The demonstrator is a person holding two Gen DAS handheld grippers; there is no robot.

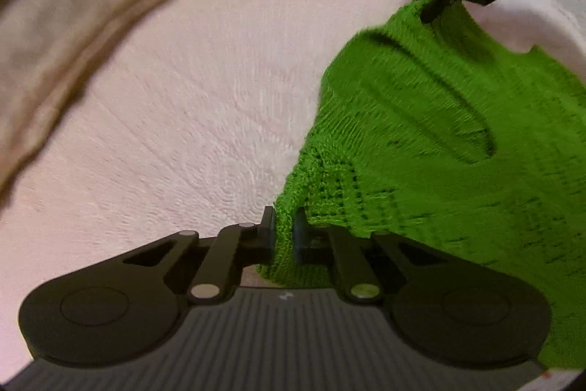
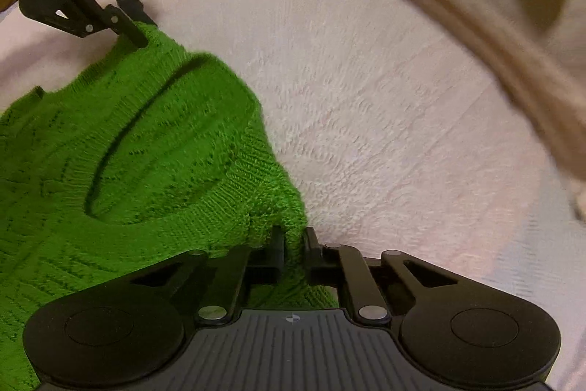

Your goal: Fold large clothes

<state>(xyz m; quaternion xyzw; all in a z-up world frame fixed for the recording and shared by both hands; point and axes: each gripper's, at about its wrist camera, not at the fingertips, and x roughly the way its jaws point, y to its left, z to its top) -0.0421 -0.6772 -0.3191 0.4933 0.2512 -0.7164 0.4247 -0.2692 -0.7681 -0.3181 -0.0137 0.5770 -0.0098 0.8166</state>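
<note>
A bright green knitted sweater (image 1: 432, 120) hangs stretched between both grippers above a pale pink towelling surface (image 1: 190, 105). My left gripper (image 1: 284, 233) is shut on one corner of the knit, which bunches between its jaws. In the left wrist view the right gripper (image 1: 436, 6) pinches the far corner at the top right. In the right wrist view my right gripper (image 2: 293, 244) is shut on a fold of the green sweater (image 2: 121, 141), and the left gripper (image 2: 137, 33) grips the opposite corner at the upper left. The knit sags in creases between the two holds.
A beige cloth (image 1: 62, 35) lies bunched along the far edge of the pink surface, also seen as the beige cloth (image 2: 494, 17) at the upper right in the right wrist view. Bare pink surface (image 2: 384, 134) stretches beside the sweater.
</note>
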